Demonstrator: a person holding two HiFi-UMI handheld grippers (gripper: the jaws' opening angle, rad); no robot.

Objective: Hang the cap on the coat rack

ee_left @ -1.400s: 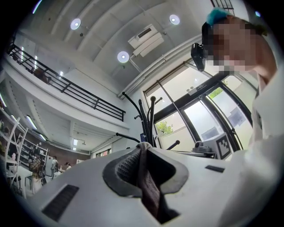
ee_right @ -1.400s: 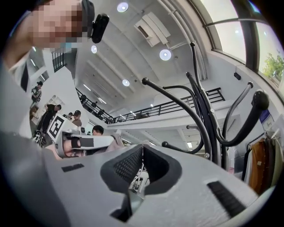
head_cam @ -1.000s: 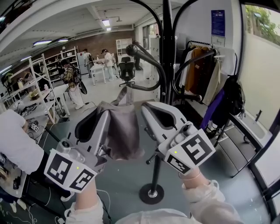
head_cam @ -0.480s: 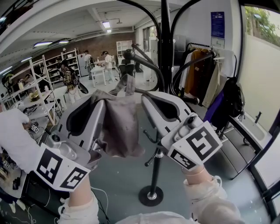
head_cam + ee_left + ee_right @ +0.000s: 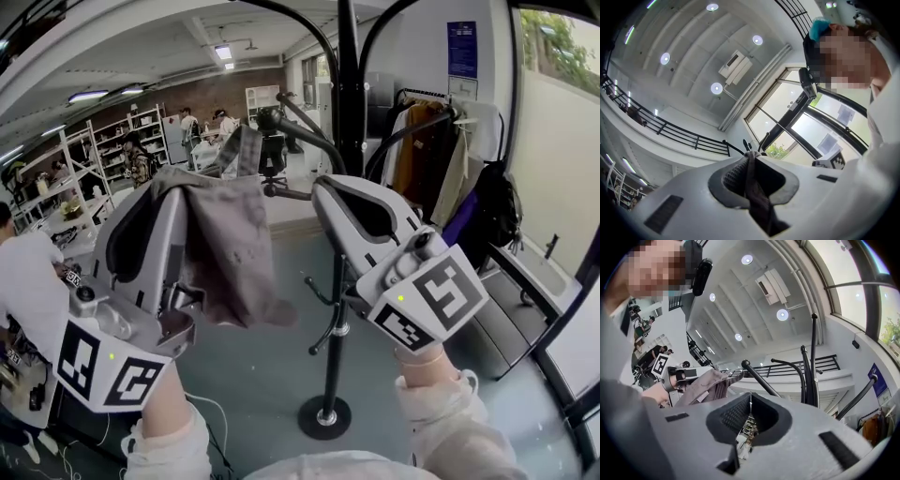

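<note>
My left gripper [image 5: 176,186] is shut on a grey-brown cap [image 5: 230,248], held up in the head view with the cloth drooping to its right. The cap's strap [image 5: 247,150] rises just left of the knobbed arm [image 5: 267,118] of the black coat rack [image 5: 343,178]; I cannot tell whether they touch. In the left gripper view the cap's fabric [image 5: 757,197] is pinched between the jaws of the left gripper [image 5: 749,155]. My right gripper [image 5: 325,187] is shut on nothing, right of the cap and in front of the pole. The right gripper view has the right gripper [image 5: 750,393], cap [image 5: 705,383] and rack arm [image 5: 759,379].
The rack's round base [image 5: 323,417] stands on the grey floor below my hands. A clothes rail with hanging coats [image 5: 427,155] and a black bag [image 5: 502,211] are at the right. Shelving [image 5: 89,164] and several people stand at the left and back.
The left gripper has lifted the cap higher and closer to the rack's knobbed arm. The right gripper has risen a little and stayed shut.
</note>
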